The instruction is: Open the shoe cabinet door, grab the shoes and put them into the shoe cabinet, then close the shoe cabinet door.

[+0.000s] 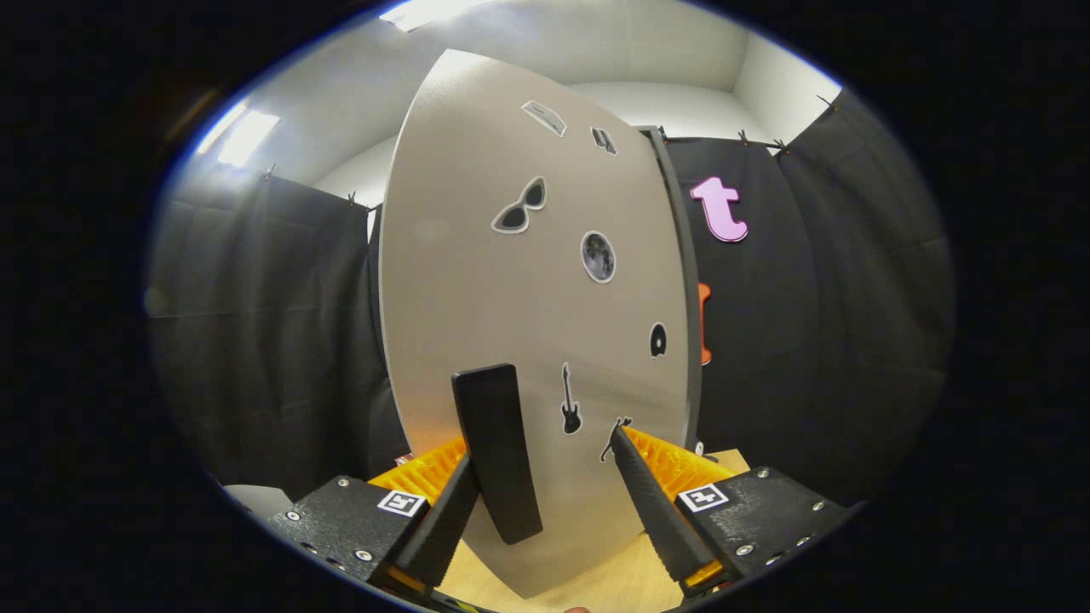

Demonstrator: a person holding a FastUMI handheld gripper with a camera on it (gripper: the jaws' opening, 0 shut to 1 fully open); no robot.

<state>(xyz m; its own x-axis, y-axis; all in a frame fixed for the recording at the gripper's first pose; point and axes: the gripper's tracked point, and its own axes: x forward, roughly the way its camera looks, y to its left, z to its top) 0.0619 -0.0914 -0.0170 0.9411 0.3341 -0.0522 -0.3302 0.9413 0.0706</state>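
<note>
— Fingers first, since they sit nearest the lens: what is your tool doing?

— My gripper (545,477) is spread wide and grips nothing. One finger lies just beside the black handle (498,451), the other beside the guitar stickers lower on the panel. Whether either one touches the handle or the panel, I cannot tell.

— And the biggest thing ahead?

— That grey cabinet door (528,298), right in front of me. It is plastered with small stickers: sunglasses, a moon, a guitar. Its handle stands upright near the lower part, between my fingers but closer to the left one.

— Is the door open or shut?

— My guess is shut or close to it. I see its face almost square on, with a dark frame edge (677,281) along its right side, and I cannot see inside the cabinet. So I judge the task is at the very start: opening first, then fetching the shoes, placing them, closing.

— Where are the shoes?

— I cannot say from where I am.

— Room to work?

— Black booth cloth hangs to both sides, well behind the door, so a swing outward looks free. A wooden surface (622,583) runs under my fingers up to the bottom edge of the door. That is tight, so I would keep the tool level. The handle's long edges are where I would close down, once it sits squarely between my fingers.
</note>
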